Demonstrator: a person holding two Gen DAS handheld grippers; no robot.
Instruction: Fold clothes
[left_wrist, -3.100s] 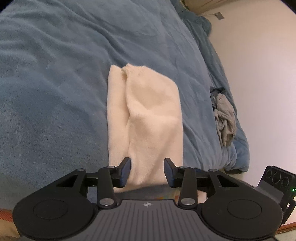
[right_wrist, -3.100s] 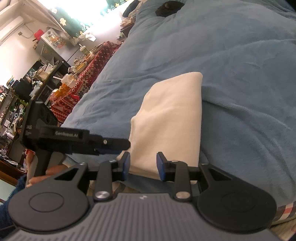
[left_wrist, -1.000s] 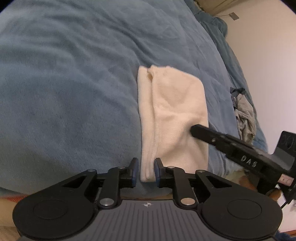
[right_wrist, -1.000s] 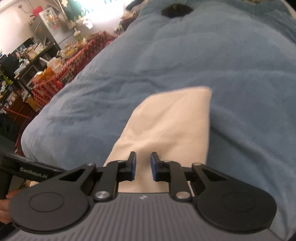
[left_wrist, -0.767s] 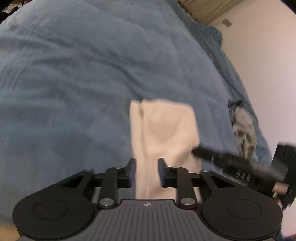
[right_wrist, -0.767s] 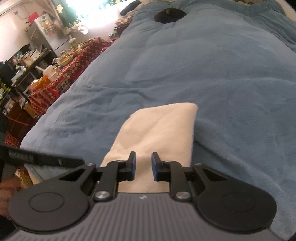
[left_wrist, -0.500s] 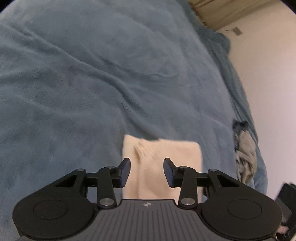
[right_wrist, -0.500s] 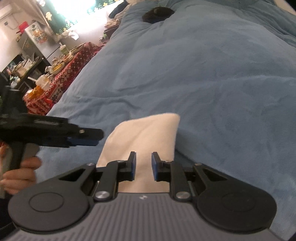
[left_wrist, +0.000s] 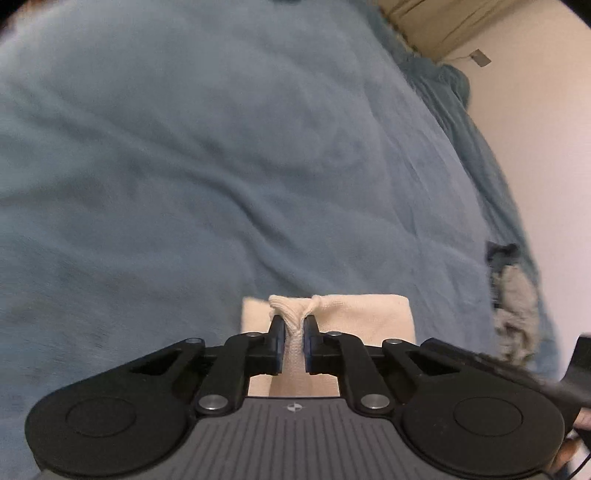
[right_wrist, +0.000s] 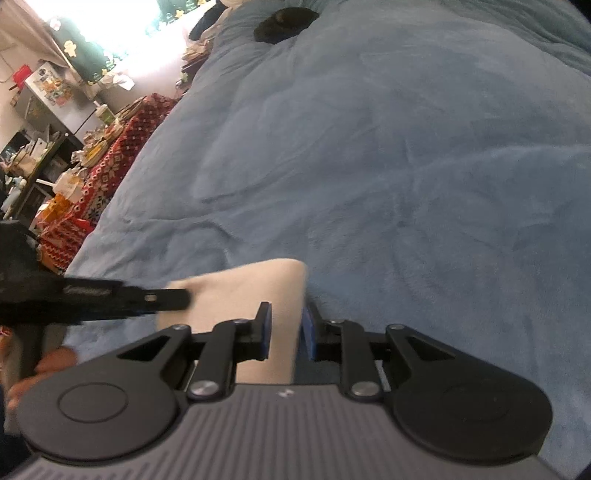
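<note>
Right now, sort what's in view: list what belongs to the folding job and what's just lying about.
Part of the job:
- cream garment, folded on the blue blanket
- left gripper, closing on a bunched fold of it
- right gripper, astride its edge

Lying about:
- crumpled grey clothes at the bed's edge
- dark item far up the bed
- cluttered red patterned table

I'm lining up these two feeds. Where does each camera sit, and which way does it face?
Left wrist: on the left gripper, facing down its fingers, which are closing on the cream cloth lying on the blue blanket.
Right wrist: on the right gripper, facing down over the blanket toward a cluttered room; a hand shows at left.
Shared: cloth, blanket, and each other's gripper.
</note>
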